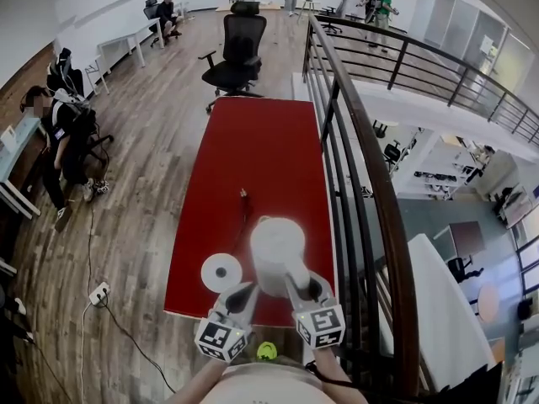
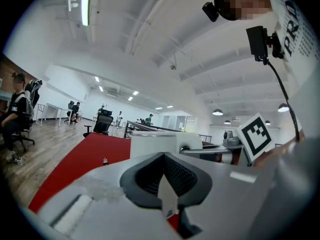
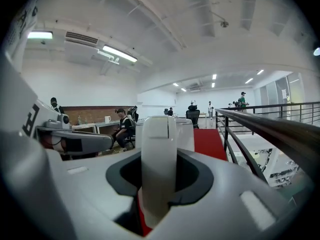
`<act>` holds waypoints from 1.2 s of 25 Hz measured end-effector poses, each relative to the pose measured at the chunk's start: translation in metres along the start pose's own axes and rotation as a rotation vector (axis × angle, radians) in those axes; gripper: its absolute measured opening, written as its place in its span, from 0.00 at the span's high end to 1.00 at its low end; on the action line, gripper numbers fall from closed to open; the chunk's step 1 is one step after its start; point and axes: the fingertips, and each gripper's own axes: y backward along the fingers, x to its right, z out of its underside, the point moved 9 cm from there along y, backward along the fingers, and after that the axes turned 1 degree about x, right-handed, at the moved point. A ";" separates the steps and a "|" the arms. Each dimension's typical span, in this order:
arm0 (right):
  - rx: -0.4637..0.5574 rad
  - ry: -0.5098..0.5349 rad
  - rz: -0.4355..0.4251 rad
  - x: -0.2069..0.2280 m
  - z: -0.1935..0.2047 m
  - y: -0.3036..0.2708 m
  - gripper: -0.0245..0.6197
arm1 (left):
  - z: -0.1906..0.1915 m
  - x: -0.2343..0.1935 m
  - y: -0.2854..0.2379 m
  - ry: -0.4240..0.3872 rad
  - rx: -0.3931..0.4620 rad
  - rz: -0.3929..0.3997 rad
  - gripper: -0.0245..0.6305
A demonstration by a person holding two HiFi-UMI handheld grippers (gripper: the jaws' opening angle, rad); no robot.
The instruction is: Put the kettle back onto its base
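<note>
A white kettle is near the front edge of the red table, just right of its round white base. My right gripper is shut on the kettle's handle, which stands upright between the dark pads. The kettle's body shows beyond it. My left gripper points at the kettle's lower left side. Its jaws look shut with nothing in them, and whether it touches the kettle I cannot tell. In the left gripper view the kettle rises just past the left gripper.
A dark metal railing runs along the table's right side, with a drop beyond it. A small dark object with a cord lies mid-table. A black office chair stands at the far end. A seated person and a power strip are at left.
</note>
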 end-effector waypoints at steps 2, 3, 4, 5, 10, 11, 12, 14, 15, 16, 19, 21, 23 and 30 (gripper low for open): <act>0.022 0.034 -0.007 -0.002 -0.013 0.001 0.78 | -0.005 0.002 -0.002 0.000 0.008 0.004 0.97; 0.033 0.052 -0.010 -0.002 -0.019 0.002 0.78 | -0.008 0.003 -0.003 -0.001 0.012 0.007 0.98; 0.042 0.068 -0.012 -0.003 -0.025 0.003 0.78 | -0.010 0.005 -0.003 -0.003 0.017 0.012 0.97; 0.050 0.080 -0.014 -0.004 -0.029 0.005 0.78 | -0.012 0.007 -0.004 -0.007 0.022 0.018 0.98; 0.078 0.077 -0.029 -0.005 -0.034 0.013 0.78 | -0.016 0.015 -0.003 -0.026 0.034 0.033 0.97; 0.081 0.071 -0.030 -0.004 -0.034 0.015 0.78 | -0.017 0.017 -0.003 -0.028 0.034 0.035 0.98; 0.081 0.065 -0.031 -0.004 -0.033 0.016 0.78 | -0.017 0.017 -0.002 -0.029 0.032 0.035 0.98; 0.079 0.052 -0.028 -0.004 -0.034 0.016 0.78 | -0.019 0.017 0.000 -0.029 0.029 0.030 0.98; 0.078 0.046 -0.027 -0.005 -0.035 0.017 0.78 | -0.020 0.018 0.002 -0.030 0.027 0.026 0.97; 0.078 0.043 -0.027 -0.005 -0.036 0.017 0.78 | -0.021 0.018 0.004 -0.032 0.026 0.021 0.98; 0.082 0.048 -0.035 -0.009 -0.036 0.016 0.78 | -0.019 0.019 0.009 -0.031 0.022 0.010 0.97; 0.087 0.055 -0.047 -0.014 -0.036 0.014 0.78 | -0.016 0.019 0.013 -0.029 0.017 0.006 0.97; 0.084 0.053 -0.058 -0.019 -0.037 0.010 0.78 | -0.015 0.017 0.016 -0.029 0.011 -0.002 0.97; 0.063 0.038 -0.102 -0.042 -0.037 -0.014 0.78 | -0.012 -0.008 0.032 -0.012 -0.001 -0.038 0.97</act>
